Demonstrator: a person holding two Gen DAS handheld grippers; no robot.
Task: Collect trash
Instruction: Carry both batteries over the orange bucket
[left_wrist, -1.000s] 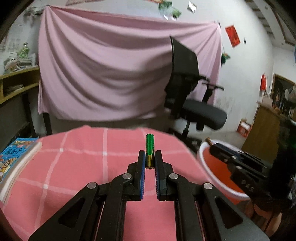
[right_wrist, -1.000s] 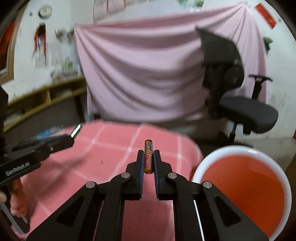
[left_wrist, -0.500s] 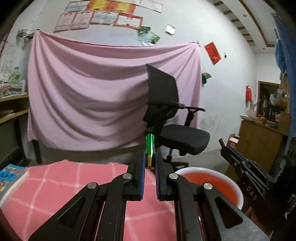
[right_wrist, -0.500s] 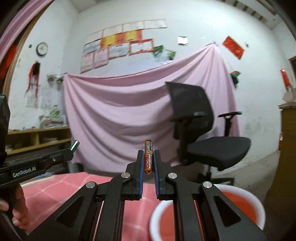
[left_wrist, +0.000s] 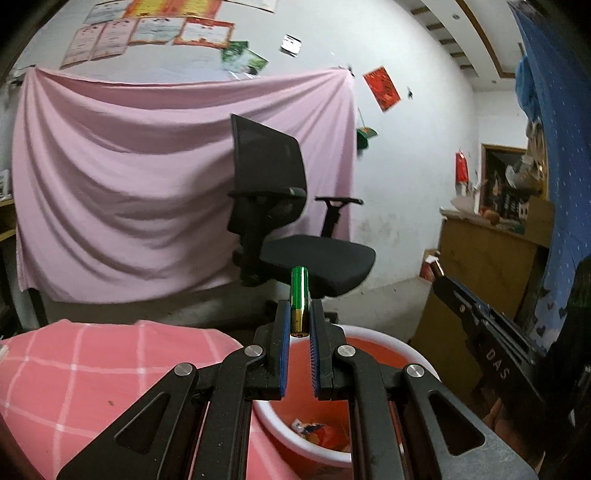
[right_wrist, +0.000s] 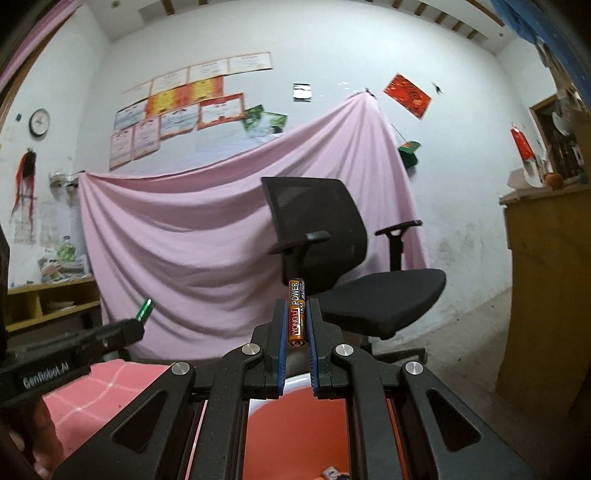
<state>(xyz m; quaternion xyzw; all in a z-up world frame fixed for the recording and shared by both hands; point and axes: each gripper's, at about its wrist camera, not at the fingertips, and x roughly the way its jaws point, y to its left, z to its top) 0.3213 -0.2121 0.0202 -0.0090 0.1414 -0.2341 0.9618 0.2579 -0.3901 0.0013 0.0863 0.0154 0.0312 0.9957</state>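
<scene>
My left gripper (left_wrist: 299, 314) is shut on a green battery (left_wrist: 299, 291) that stands upright between the blue pads. It hangs over the near rim of a red basin with a white rim (left_wrist: 380, 341), which holds a few scraps of trash (left_wrist: 310, 430). My right gripper (right_wrist: 297, 314) is shut on an orange and black battery (right_wrist: 296, 314), also above the basin (right_wrist: 295, 435). The left gripper with its green battery (right_wrist: 144, 309) shows at the left of the right wrist view. The right gripper's body (left_wrist: 480, 332) shows at the right of the left wrist view.
A table with a pink checked cloth (left_wrist: 92, 369) lies to the left of the basin. A black office chair (left_wrist: 288, 229) stands behind, before a pink hanging sheet (left_wrist: 129, 184). A wooden cabinet (left_wrist: 487, 266) stands at the right.
Both grippers have moved right, off the pink table and over the red basin, and tilted upward. Each still holds its battery.
</scene>
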